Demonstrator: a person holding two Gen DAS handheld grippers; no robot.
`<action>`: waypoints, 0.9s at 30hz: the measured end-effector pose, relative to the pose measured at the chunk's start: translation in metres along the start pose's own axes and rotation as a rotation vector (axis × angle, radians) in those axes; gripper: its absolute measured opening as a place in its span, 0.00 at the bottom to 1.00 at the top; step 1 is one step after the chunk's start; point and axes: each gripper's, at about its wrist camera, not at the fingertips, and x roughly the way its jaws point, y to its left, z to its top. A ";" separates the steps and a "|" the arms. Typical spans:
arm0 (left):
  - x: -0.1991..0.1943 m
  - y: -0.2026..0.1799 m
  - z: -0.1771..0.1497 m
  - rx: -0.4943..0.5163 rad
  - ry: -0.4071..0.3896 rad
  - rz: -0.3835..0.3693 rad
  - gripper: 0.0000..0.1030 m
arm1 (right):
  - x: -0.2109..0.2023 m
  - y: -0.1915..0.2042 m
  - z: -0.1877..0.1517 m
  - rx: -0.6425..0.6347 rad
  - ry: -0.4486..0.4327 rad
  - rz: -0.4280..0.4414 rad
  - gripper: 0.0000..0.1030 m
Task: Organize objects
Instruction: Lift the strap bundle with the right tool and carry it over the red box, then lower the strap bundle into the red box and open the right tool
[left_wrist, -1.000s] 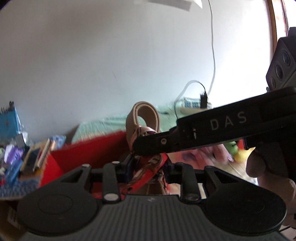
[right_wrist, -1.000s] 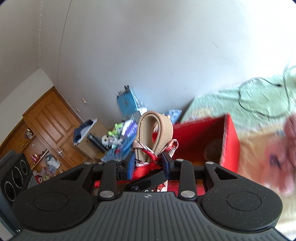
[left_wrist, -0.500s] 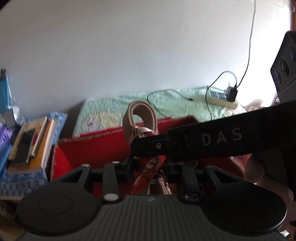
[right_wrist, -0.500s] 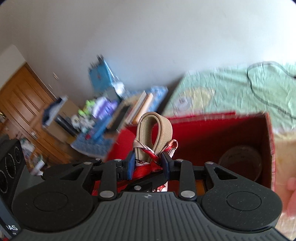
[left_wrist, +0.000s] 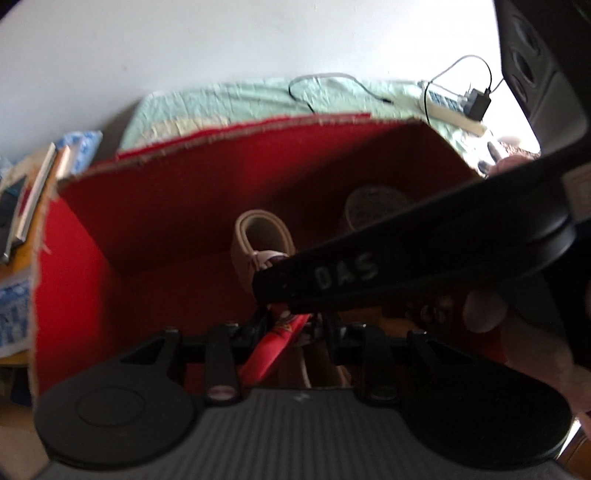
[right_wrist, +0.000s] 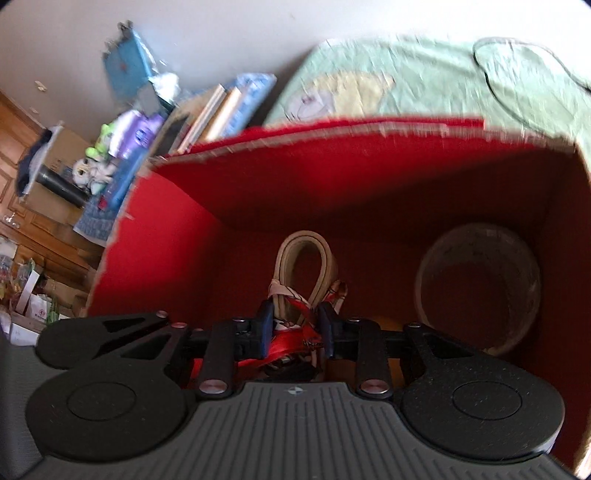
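A beige strap loop (left_wrist: 258, 229) with a red patterned scarf (left_wrist: 273, 350) tied on it hangs inside an open red box (left_wrist: 184, 206). My left gripper (left_wrist: 291, 325) is shut on the scarf and strap from below. The black body of the right-hand tool (left_wrist: 424, 258) crosses in front, with a person's fingers (left_wrist: 484, 310) under it. In the right wrist view the same strap loop (right_wrist: 306, 240) and scarf (right_wrist: 288, 343) sit between the blue pads (right_wrist: 266, 328) of my right gripper (right_wrist: 295, 325), whose jaws are closing on them over the red box (right_wrist: 369, 177).
A round clear container (right_wrist: 476, 288) lies on its side in the box's right half. Behind the box is a bed with a green sheet (right_wrist: 406, 74), a cable and a power strip (left_wrist: 454, 107). Books (right_wrist: 221, 110) and clutter stand to the left.
Both grippers have tipped downward and sunk with the strap, which now hangs inside the red box instead of above its rim. The right pads have drawn closer together.
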 end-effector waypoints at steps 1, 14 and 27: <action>0.000 0.001 0.000 -0.001 0.001 -0.010 0.24 | 0.000 0.000 0.000 -0.001 0.000 -0.006 0.27; -0.004 0.015 -0.003 -0.010 0.014 0.002 0.41 | 0.011 0.012 0.000 -0.048 0.052 -0.127 0.23; 0.006 0.015 0.006 -0.013 0.034 0.063 0.70 | 0.012 0.008 0.003 -0.006 0.040 -0.110 0.23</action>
